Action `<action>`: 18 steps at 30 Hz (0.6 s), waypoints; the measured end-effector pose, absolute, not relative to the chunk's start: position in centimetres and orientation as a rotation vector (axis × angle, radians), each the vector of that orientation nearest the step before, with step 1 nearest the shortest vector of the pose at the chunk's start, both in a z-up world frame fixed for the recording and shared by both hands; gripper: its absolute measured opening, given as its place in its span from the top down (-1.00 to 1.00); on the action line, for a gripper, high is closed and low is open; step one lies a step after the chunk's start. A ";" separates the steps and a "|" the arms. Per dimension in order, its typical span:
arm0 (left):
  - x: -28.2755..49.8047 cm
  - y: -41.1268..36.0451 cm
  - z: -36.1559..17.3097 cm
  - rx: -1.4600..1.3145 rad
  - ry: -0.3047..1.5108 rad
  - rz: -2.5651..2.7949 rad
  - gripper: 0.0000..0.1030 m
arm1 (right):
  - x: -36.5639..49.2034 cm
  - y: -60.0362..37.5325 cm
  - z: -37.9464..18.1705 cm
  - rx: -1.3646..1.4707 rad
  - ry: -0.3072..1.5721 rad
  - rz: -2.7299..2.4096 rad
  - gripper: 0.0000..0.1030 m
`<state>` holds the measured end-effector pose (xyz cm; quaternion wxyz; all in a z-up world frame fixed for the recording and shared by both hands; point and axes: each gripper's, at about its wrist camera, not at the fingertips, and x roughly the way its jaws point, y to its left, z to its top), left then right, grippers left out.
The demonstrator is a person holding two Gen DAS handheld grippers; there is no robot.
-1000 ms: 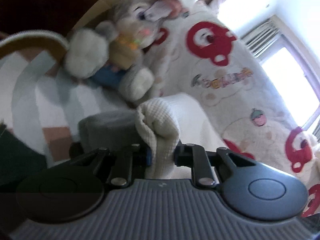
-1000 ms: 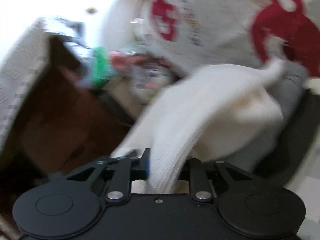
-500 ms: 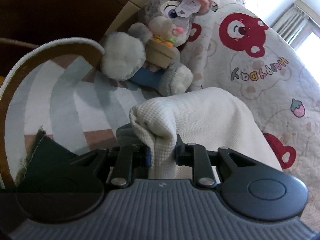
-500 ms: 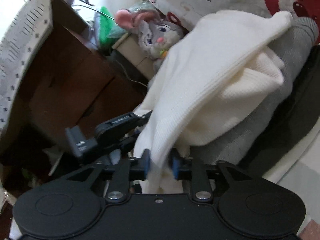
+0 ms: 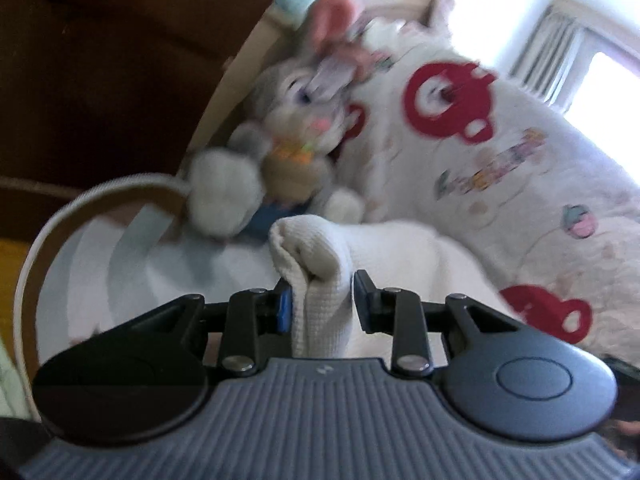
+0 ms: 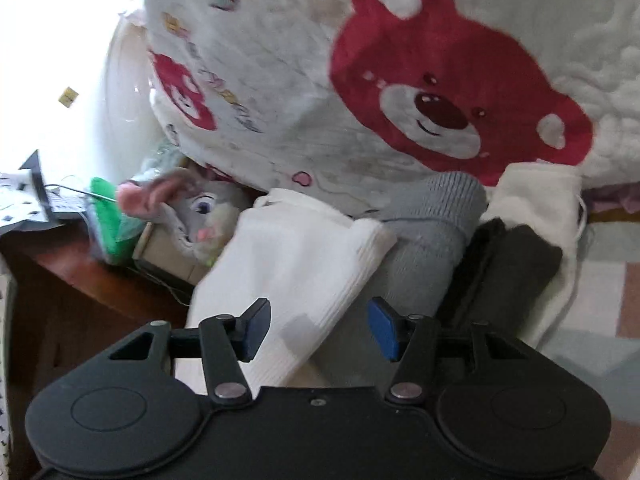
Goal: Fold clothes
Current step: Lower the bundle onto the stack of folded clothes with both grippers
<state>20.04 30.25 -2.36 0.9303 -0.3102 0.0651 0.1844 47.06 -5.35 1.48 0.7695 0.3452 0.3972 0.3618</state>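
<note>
A folded cream waffle-knit garment [image 6: 304,264] lies on a pile of folded clothes: a grey knit [image 6: 432,220], a black piece [image 6: 516,256] and another cream piece [image 6: 536,200]. My right gripper [image 6: 320,328] is open just above the cream garment's near edge, holding nothing. In the left wrist view the same cream garment [image 5: 320,292] bunches up between my left gripper [image 5: 322,300], whose jaws stand slightly apart; the right pad [image 5: 362,292] shows a gap to the cloth.
A grey plush rabbit [image 5: 296,120] leans against a white quilt with red bears [image 6: 440,92]. A striped rug [image 5: 120,264] covers the surface. A dark wooden cabinet [image 6: 80,300] stands at left, with green items [image 6: 108,224] on it.
My right gripper has opened and let go of the cream garment, which now lies on the pile. My left gripper's jaws have widened around the cloth.
</note>
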 end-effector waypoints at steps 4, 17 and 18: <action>19.6 29.5 -2.0 -0.616 0.082 0.392 0.44 | 49.3 -4.0 0.0 0.804 0.837 0.819 -0.26; 20.6 27.2 -2.0 -0.496 0.096 0.391 0.17 | 46.3 -3.0 6.4 0.527 0.374 0.798 0.93; 20.8 27.2 -2.2 -0.490 0.105 0.396 0.17 | 46.3 -3.4 6.9 0.487 0.365 0.783 0.93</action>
